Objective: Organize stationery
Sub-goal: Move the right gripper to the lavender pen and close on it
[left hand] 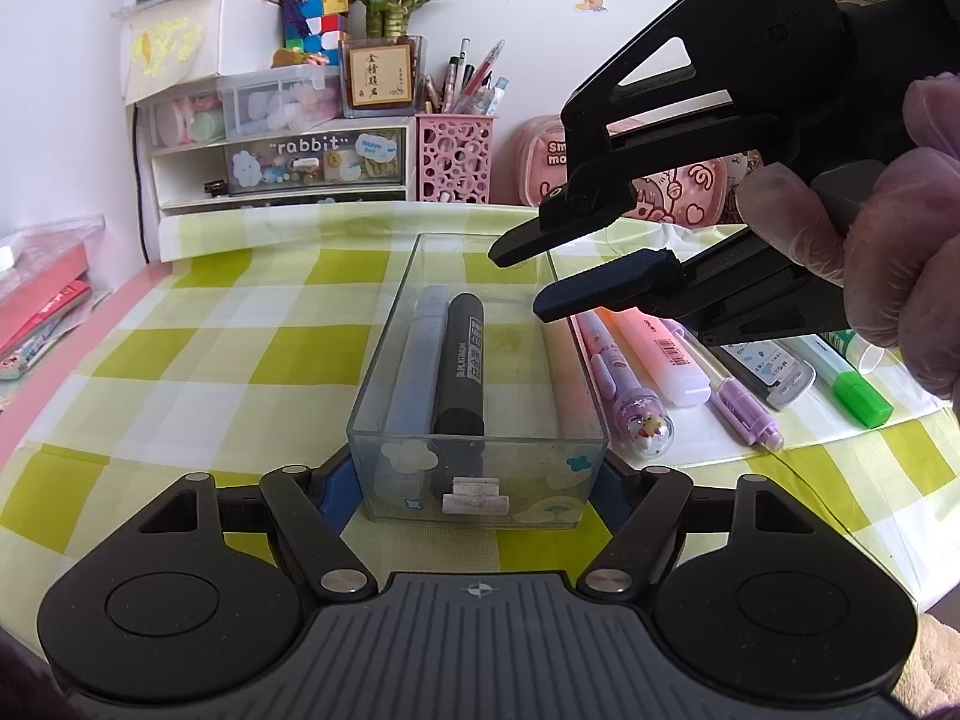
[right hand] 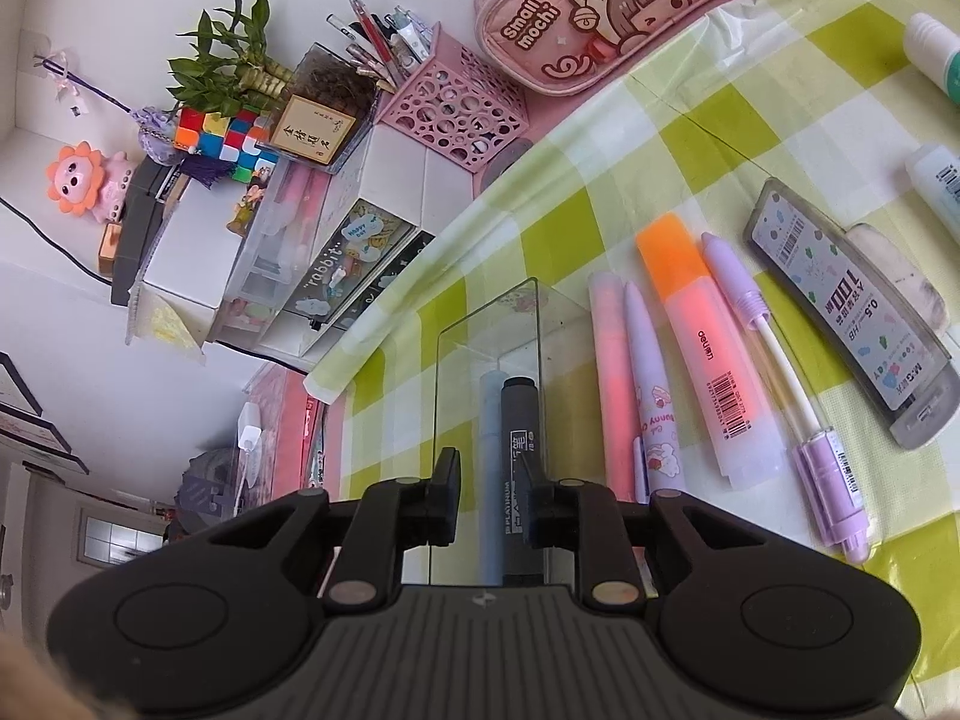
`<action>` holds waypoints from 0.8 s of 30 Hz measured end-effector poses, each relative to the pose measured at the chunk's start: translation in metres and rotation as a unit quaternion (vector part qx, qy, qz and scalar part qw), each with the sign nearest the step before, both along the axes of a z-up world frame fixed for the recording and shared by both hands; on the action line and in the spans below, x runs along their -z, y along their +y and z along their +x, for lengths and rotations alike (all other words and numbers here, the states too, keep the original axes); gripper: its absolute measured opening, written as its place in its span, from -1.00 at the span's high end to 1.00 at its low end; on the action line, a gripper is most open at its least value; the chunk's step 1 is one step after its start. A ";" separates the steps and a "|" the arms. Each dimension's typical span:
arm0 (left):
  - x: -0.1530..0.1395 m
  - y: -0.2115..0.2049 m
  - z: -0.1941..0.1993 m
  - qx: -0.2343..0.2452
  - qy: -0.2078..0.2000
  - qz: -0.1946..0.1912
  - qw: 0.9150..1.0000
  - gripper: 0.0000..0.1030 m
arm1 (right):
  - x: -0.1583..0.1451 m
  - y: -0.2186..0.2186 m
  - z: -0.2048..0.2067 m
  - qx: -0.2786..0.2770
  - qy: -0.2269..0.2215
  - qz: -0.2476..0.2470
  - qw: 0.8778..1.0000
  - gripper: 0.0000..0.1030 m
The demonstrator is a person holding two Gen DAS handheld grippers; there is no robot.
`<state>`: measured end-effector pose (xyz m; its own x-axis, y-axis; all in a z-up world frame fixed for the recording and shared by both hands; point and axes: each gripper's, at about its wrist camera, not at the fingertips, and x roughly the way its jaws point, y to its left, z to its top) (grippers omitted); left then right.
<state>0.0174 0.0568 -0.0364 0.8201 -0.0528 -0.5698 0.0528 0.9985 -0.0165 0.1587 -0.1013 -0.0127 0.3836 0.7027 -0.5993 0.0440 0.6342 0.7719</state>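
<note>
**Findings.** The clear box [left hand: 540, 474] stands on the checked table [left hand: 210, 360], long axis running near to far. The left tool [left hand: 477, 489] is closed on the box's near end, one pad against each side wall, steadying it. Inside, against the left wall, lie a blue-grey marker [left hand: 414, 360] and a black marker [left hand: 459, 366], side by side and touching. The right half of the box floor is bare.

The right tool [left hand: 522, 285], held in a gloved hand [left hand: 888, 252], hangs over the far right part of the box. Its jaws stand narrow and empty, and neither pad touches the markers below.

**Outstanding.** Loose items lie on the table just right of the box: a purple pen [left hand: 624, 396] nearest, then an orange highlighter [left hand: 666, 354], a lilac pencil [left hand: 744, 408], a lead case [left hand: 774, 372] and a green-capped pen [left hand: 858, 396].

**Recommendation.** In my judgement the task is in its early part and the next pickup is due.
- Raise the right tool above the right wall before moving across.
- Widen the jaws.
- Take the purple pen across mid-barrel, since the end with its charm looks heavier.
- Lay it parallel to the black marker in the bare half.
- Keep the left tool's hold on the box throughout, as a knock could slide the box on the cloth.
</note>
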 end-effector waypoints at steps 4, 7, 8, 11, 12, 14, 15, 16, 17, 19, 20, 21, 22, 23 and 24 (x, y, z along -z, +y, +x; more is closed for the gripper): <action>0.000 0.001 0.000 -0.001 -0.002 -0.002 1.000 -0.42 | -0.006 -0.001 -0.004 -0.009 -0.015 -0.007 1.000 0.49; 0.000 0.000 0.000 -0.003 -0.002 -0.002 1.000 -0.42 | -0.012 -0.004 -0.007 -0.013 -0.029 -0.011 0.999 0.37; 0.000 0.000 0.001 -0.004 -0.002 -0.002 1.000 -0.42 | -0.014 -0.007 -0.009 -0.012 -0.036 -0.014 0.999 0.33; 0.000 0.001 0.001 -0.005 -0.003 -0.002 1.000 -0.41 | -0.021 -0.016 -0.013 -0.008 -0.058 -0.028 0.998 0.28; 0.000 0.001 0.001 -0.006 -0.002 -0.003 1.000 -0.41 | -0.022 -0.019 -0.014 -0.006 -0.063 -0.032 0.997 0.27; 0.000 0.002 0.002 -0.007 -0.002 -0.004 1.000 -0.41 | -0.024 -0.027 -0.017 0.001 -0.071 -0.040 0.997 0.24; 0.000 0.003 0.001 -0.008 -0.003 -0.004 1.000 -0.41 | -0.024 -0.030 -0.018 0.003 -0.074 -0.044 0.996 0.23; 0.000 0.003 0.001 -0.009 -0.003 -0.004 1.000 -0.41 | -0.024 -0.033 -0.019 0.004 -0.077 -0.049 0.996 0.22; 0.000 0.003 0.001 -0.008 -0.002 -0.004 1.000 -0.41 | -0.024 -0.035 -0.019 0.005 -0.080 -0.054 0.995 0.22; 0.000 0.003 0.001 -0.008 -0.002 -0.004 1.000 -0.41 | -0.022 -0.040 -0.022 0.006 -0.086 -0.072 0.994 0.21; 0.000 0.003 0.001 -0.008 -0.002 -0.004 1.000 -0.41 | -0.021 -0.042 -0.022 0.008 -0.089 -0.081 0.993 0.21; 0.000 0.003 0.001 -0.008 -0.002 -0.004 1.000 -0.41 | -0.020 -0.043 -0.023 0.009 -0.091 -0.090 0.992 0.21; 0.000 0.004 0.001 -0.008 -0.002 -0.003 1.000 -0.42 | -0.018 -0.044 -0.023 0.008 -0.093 -0.098 0.991 0.21; 0.000 0.004 0.001 -0.008 -0.002 -0.003 1.000 -0.42 | -0.017 -0.045 -0.024 0.007 -0.096 -0.107 0.990 0.21; 0.000 0.004 0.002 -0.008 -0.002 -0.003 1.000 -0.42 | -0.015 -0.045 -0.025 0.006 -0.099 -0.116 0.988 0.21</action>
<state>0.0189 0.0609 -0.0366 0.8235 -0.0437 -0.5656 0.0372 0.9990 -0.0231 0.1342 -0.1461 0.0023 0.5167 0.5503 -0.6559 -0.0851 0.7953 0.6002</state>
